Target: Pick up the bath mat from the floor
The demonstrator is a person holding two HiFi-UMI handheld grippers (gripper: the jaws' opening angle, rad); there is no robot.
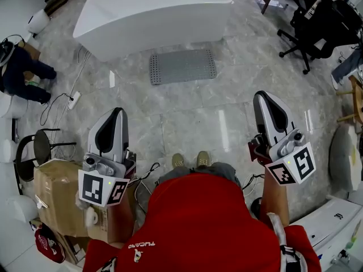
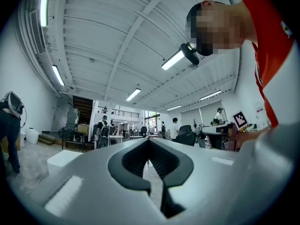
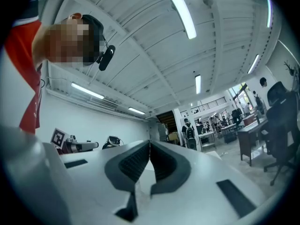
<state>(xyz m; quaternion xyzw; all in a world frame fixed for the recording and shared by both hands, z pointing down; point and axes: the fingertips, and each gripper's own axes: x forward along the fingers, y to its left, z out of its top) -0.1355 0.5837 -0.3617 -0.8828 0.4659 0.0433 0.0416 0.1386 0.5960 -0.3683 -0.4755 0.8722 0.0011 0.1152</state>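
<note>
Left tongs and right tongs are hovering shut, empty.
Mat is lying well ahead, touching the tub's near edge, bare floor stretching between.

A long white rectangular bathtub fills the top centre of the head view, standing on a glossy grey marble-tile floor. A black wheeled office chair sits at upper right. At the left edge, a person in dark clothes bends over. Below them lie a white power strip, a black round stool and a brown cardboard box.
</note>
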